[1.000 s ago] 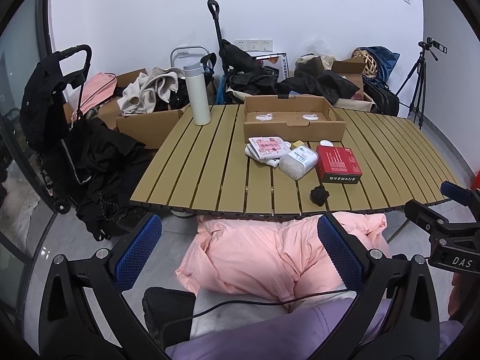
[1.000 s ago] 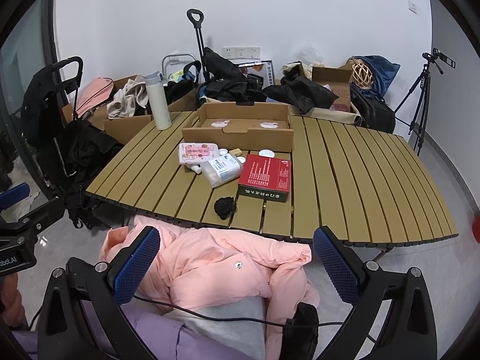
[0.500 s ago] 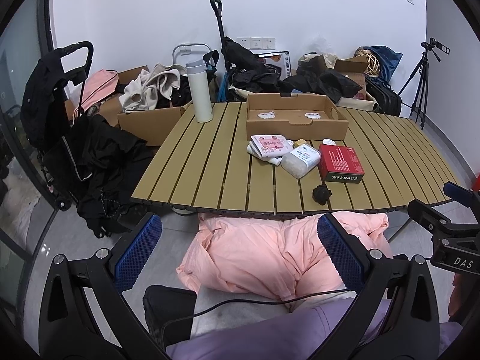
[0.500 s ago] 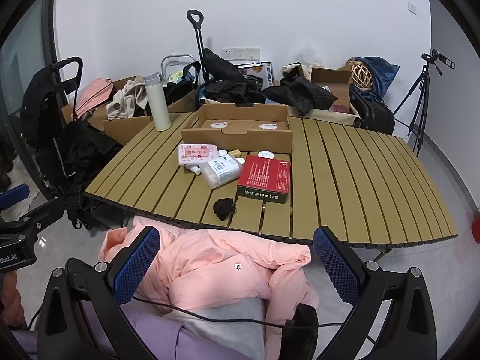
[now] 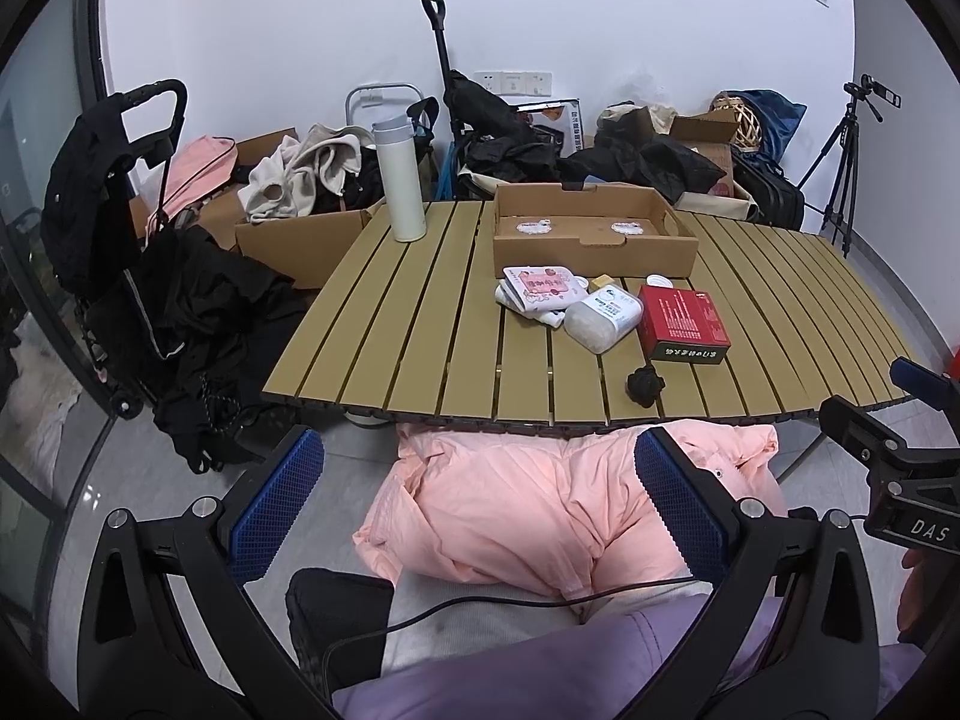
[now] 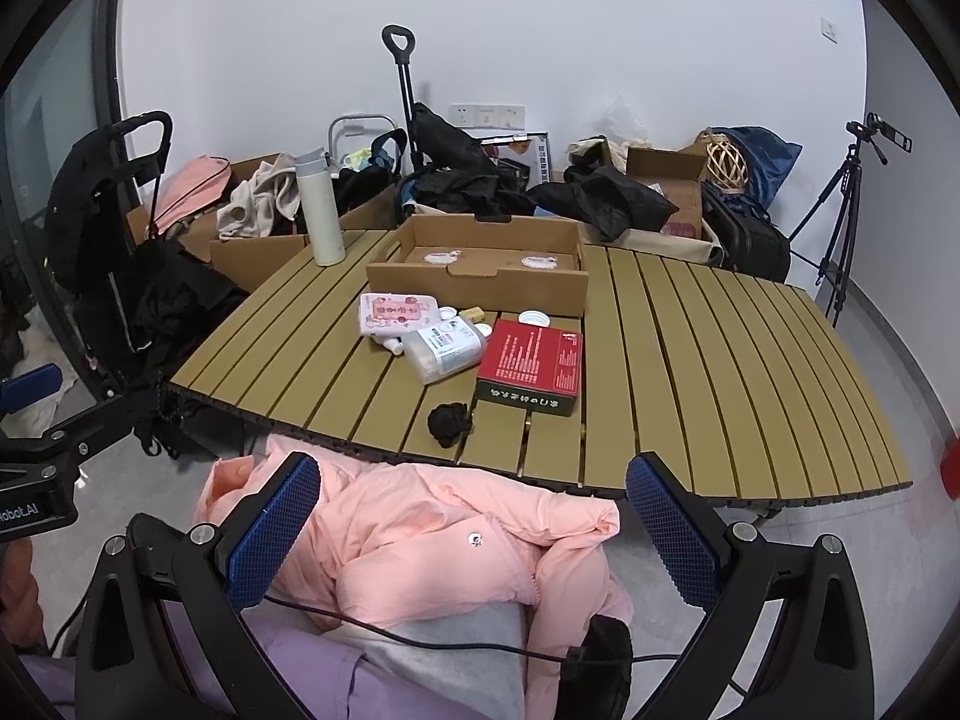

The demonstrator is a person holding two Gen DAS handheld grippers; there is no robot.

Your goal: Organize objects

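Both the left gripper [image 5: 480,498] and right gripper [image 6: 471,519] hang spread wide, empty, short of the bench [image 6: 690,360]. Clutter lies just before the tray [image 6: 480,276]; approach the nearest, the red box [image 6: 531,363], squarely.

Pink jacket [image 5: 540,516] on lap, tripod [image 5: 840,180] by wall, black stroller [image 5: 114,228]

The left gripper [image 5: 480,504] hangs low and level, its blue-padded fingers [image 5: 273,501] spread wide with nothing between them. The right gripper [image 6: 474,531] sits beside it at about the same height, its fingers [image 6: 672,534] parted just as wide, also empty.
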